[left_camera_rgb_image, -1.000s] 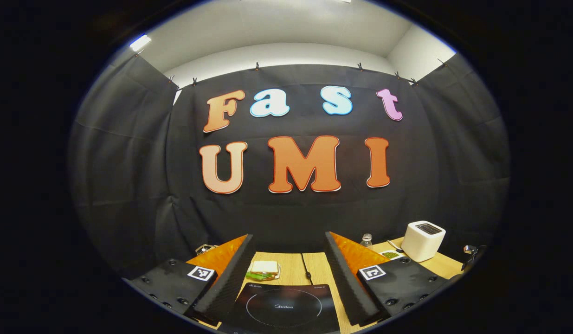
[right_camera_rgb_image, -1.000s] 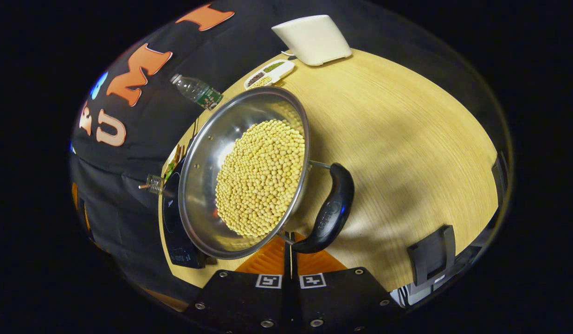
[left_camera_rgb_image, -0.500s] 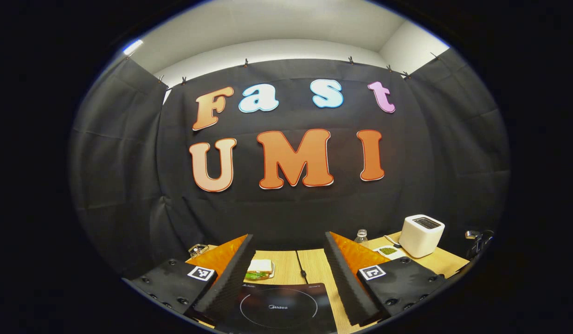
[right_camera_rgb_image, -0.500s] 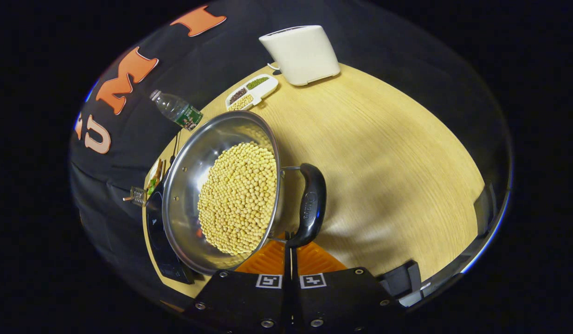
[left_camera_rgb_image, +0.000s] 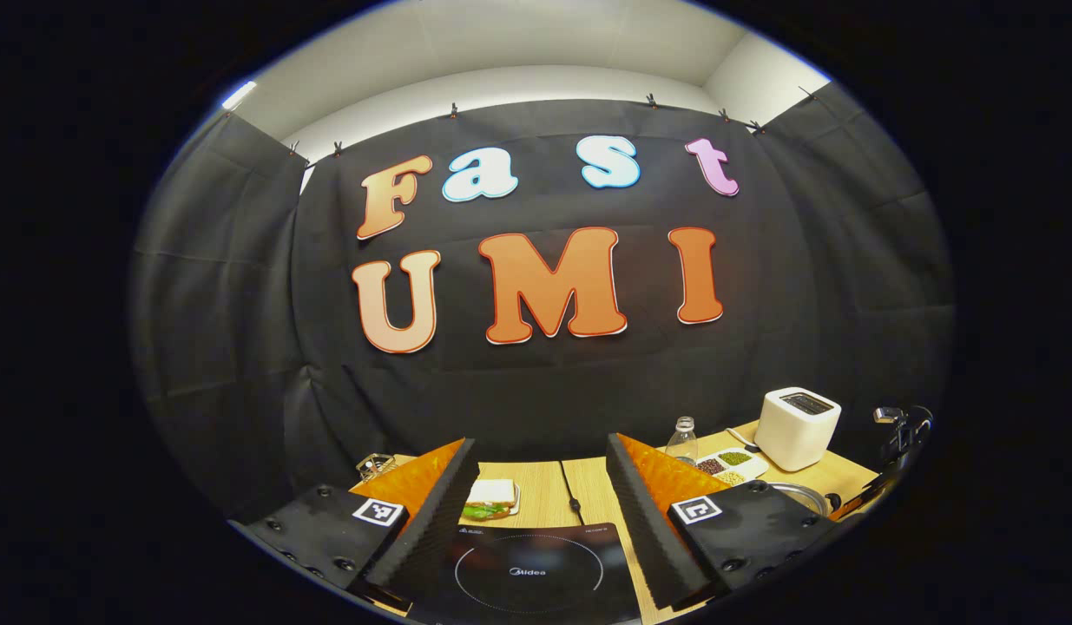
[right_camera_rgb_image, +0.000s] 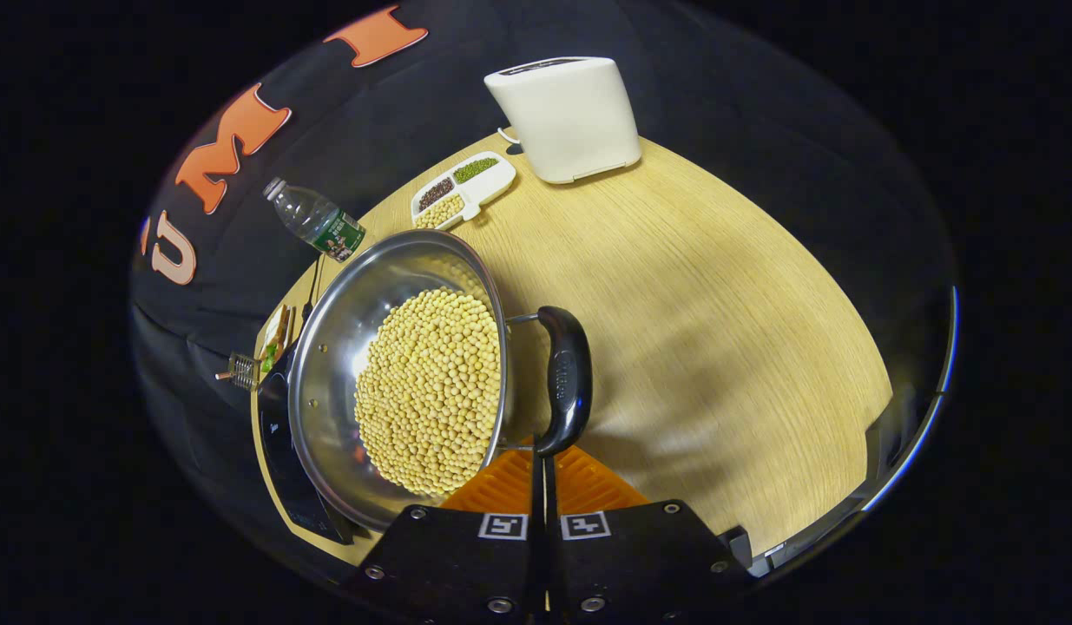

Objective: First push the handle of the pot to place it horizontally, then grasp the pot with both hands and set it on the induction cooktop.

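Left gripper view faces the wall; right gripper view overlooks the table (right_camera_rgb_image: 718,286); both share the toaster (left_camera_rgb_image: 796,427).

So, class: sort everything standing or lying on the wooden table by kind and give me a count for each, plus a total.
Cooking gear: 3, pot, induction cooktop, toaster
Food: 2, sandwich, divided bean tray
Bottles: 1, water bottle
Total: 6

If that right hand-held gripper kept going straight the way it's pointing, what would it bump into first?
Most likely the black curved handle of the steel pot of yellow beans. The right hand-held gripper has its orange fingers closed, with their tips right at the handle's lower end; whether they already touch is hard to tell.
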Action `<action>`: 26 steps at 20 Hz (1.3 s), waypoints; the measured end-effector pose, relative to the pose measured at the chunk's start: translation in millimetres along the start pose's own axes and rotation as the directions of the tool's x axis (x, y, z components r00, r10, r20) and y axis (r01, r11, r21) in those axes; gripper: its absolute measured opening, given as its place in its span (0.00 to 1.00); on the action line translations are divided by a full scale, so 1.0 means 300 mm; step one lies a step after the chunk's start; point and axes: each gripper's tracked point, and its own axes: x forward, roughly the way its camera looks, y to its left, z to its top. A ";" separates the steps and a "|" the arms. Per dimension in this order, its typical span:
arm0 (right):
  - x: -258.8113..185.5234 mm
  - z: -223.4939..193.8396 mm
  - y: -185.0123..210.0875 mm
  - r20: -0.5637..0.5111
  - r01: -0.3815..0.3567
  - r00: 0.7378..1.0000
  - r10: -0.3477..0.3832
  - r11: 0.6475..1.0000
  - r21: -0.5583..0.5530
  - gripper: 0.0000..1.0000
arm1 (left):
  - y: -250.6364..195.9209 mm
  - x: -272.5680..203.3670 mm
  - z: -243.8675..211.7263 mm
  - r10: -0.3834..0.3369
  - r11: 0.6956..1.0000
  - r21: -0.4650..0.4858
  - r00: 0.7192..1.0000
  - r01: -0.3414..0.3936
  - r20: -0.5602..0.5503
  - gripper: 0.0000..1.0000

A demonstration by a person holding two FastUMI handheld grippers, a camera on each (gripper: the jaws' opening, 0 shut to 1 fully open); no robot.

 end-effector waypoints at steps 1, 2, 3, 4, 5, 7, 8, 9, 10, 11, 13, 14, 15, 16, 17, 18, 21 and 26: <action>0.004 0.009 0.001 -0.001 -0.003 1.000 0.003 1.000 0.000 0.00 | 0.005 0.001 -0.002 0.003 1.000 0.003 1.000 -0.003 -0.002 0.98; 0.009 0.013 -0.003 -0.002 -0.006 1.000 0.006 1.000 0.003 0.00 | 0.010 -0.001 -0.004 0.007 1.000 0.007 1.000 -0.007 -0.003 0.98; 0.015 0.024 -0.004 -0.001 -0.007 1.000 0.007 1.000 0.010 0.00 | 0.013 -0.001 -0.005 0.010 1.000 0.010 1.000 -0.010 -0.002 0.98; 0.019 0.030 -0.009 0.000 -0.006 1.000 0.006 1.000 0.014 0.00 | 0.021 0.000 -0.002 0.013 1.000 0.013 1.000 -0.013 -0.002 0.98; 0.023 0.041 -0.012 0.002 -0.002 1.000 0.002 1.000 0.020 0.00 | 0.027 -0.003 -0.002 0.017 1.000 0.016 1.000 -0.016 -0.003 0.98; 0.031 0.064 -0.021 0.013 0.013 1.000 -0.013 1.000 0.025 0.00 | 0.030 -0.007 -0.008 0.018 1.000 0.019 1.000 -0.018 -0.005 0.98; 0.033 0.077 -0.024 0.021 0.019 1.000 -0.020 1.000 0.024 0.00 | 0.034 -0.010 -0.014 0.019 1.000 0.019 1.000 -0.019 -0.007 0.98; 0.036 0.087 -0.026 0.028 0.023 0.999 -0.024 0.999 0.024 0.00 | 0.037 -0.009 -0.020 0.023 1.000 0.020 1.000 -0.023 -0.013 0.98; 0.036 0.094 -0.028 0.031 0.022 0.999 -0.023 0.999 0.023 0.00 | 0.040 -0.012 -0.022 0.023 1.000 0.019 1.000 -0.022 -0.018 0.98; 0.036 0.105 -0.029 0.034 0.023 0.999 -0.024 0.999 0.023 0.00 | 0.034 -0.015 -0.023 0.020 1.000 0.019 1.000 -0.019 -0.022 0.98; 0.042 0.130 -0.031 0.043 0.032 0.999 -0.033 0.999 0.016 0.00 | 0.034 -0.025 -0.021 0.016 1.000 0.022 1.000 -0.016 -0.024 0.98; 0.042 0.147 -0.029 0.055 0.034 0.998 -0.034 0.999 0.004 0.00 | 0.036 -0.027 -0.023 0.015 1.000 0.022 1.000 -0.015 -0.026 0.98; 0.044 0.155 -0.030 0.063 0.038 0.997 -0.038 0.999 -0.001 0.00 | 0.035 -0.028 -0.025 0.013 1.000 0.019 1.000 -0.012 -0.027 0.98; 0.051 0.158 -0.028 0.065 0.038 0.997 -0.038 0.999 0.006 0.00 | 0.036 -0.030 -0.032 0.012 1.000 0.016 0.999 -0.011 -0.032 0.98; 0.051 0.163 -0.028 0.065 0.038 0.997 -0.039 0.999 0.013 0.00 | 0.037 -0.029 -0.041 0.011 1.000 0.012 0.999 -0.010 -0.037 0.98; 0.055 0.171 -0.033 0.064 0.039 0.997 -0.040 0.999 0.018 0.00 | 0.041 -0.026 -0.051 0.012 1.000 0.009 0.999 -0.011 -0.045 0.98; 0.057 0.196 -0.036 0.074 0.038 0.996 -0.040 0.999 0.033 0.00 | 0.020 -0.009 -0.097 -0.011 1.000 -0.013 0.997 0.010 -0.080 0.98; 0.049 0.252 -0.028 0.101 -0.007 0.995 0.001 0.999 0.054 0.00 | -0.020 0.048 -0.213 -0.050 0.998 -0.052 0.983 0.042 -0.174 0.96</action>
